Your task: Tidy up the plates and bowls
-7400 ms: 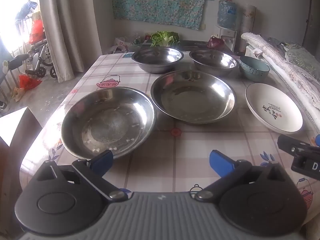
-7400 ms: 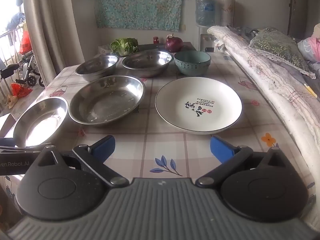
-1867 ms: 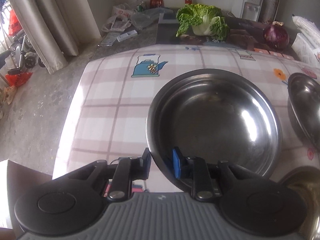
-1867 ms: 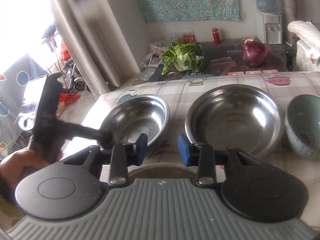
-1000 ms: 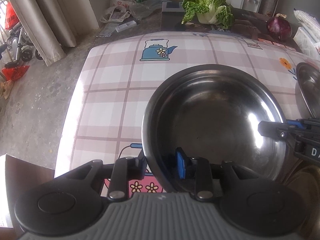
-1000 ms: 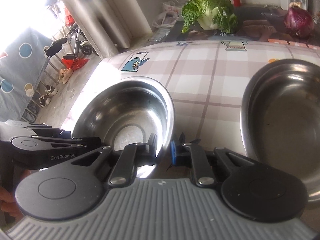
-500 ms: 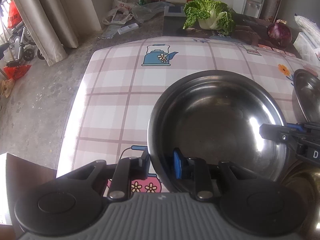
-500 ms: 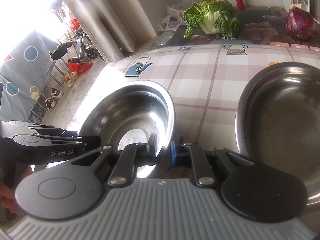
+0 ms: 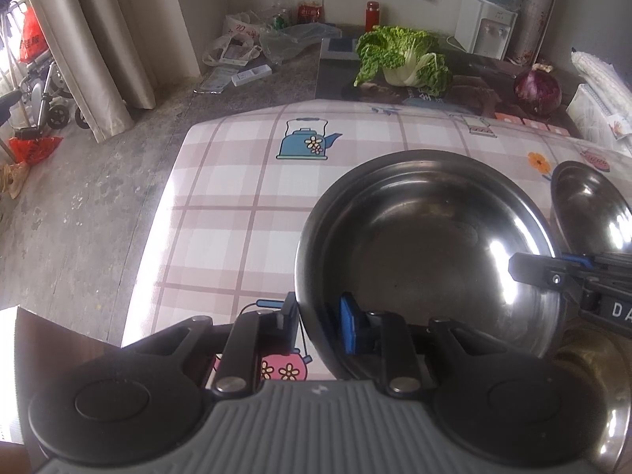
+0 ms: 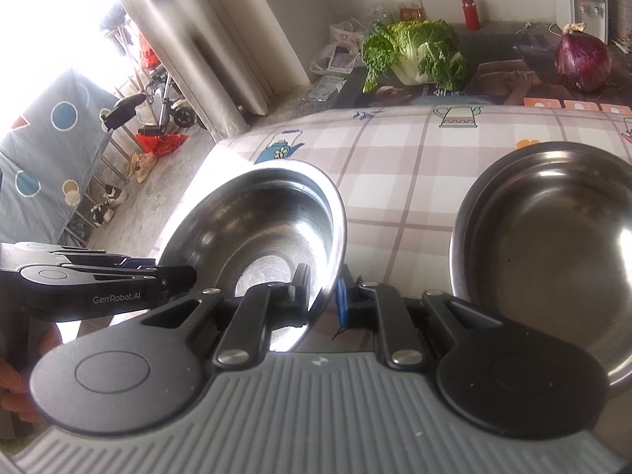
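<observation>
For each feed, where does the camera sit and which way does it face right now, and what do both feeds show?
Left wrist: sits behind the left tongs, looking steeply down at the steel bowl whose rim they pinch; right tongs enter at right.
Right wrist: sits behind the right tongs, facing down across the table toward the cabbage; left tongs and a hand show at left.
Shared: that bowl, second steel bowl, cabbage, red onion.

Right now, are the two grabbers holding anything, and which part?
Yes. Both grip the same steel bowl by its rim. The left gripper pinches the near edge, and the right gripper pinches the rim on the other side.
</observation>
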`<move>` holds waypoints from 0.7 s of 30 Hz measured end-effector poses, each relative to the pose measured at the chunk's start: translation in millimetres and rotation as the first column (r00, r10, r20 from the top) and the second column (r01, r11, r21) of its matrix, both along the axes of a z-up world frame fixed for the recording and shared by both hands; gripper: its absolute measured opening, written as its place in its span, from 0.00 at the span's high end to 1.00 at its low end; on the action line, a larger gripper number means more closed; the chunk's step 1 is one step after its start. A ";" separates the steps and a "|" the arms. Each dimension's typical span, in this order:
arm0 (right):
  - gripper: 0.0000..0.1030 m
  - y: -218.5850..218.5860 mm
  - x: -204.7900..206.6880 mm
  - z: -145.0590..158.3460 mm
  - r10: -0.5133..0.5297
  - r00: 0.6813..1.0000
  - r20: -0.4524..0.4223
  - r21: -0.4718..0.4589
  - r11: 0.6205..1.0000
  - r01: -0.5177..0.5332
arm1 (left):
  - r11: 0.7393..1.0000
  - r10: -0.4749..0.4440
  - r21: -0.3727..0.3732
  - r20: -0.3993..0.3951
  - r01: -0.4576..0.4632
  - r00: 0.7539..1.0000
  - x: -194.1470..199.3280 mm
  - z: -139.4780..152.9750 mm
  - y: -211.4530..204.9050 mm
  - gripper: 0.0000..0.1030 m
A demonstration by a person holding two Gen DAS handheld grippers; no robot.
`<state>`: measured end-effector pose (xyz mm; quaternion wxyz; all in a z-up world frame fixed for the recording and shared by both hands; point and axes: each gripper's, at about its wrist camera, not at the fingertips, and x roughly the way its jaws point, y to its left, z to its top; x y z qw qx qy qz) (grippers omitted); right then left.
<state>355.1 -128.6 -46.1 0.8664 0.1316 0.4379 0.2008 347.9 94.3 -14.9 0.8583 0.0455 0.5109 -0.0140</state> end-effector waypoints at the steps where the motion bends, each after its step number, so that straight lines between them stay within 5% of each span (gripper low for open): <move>1: 0.88 -1.9 -1.4 3.3 -0.002 1.000 0.006 0.003 1.000 0.002 | 1.000 -0.001 -0.001 0.003 0.001 1.000 -1.0 2.4 -1.6 0.78; 21: 0.88 -105.3 -32.9 44.4 -0.154 0.986 0.062 0.035 0.988 0.152 | 0.991 -0.121 -0.056 0.078 0.126 0.990 0.3 41.6 -96.2 0.78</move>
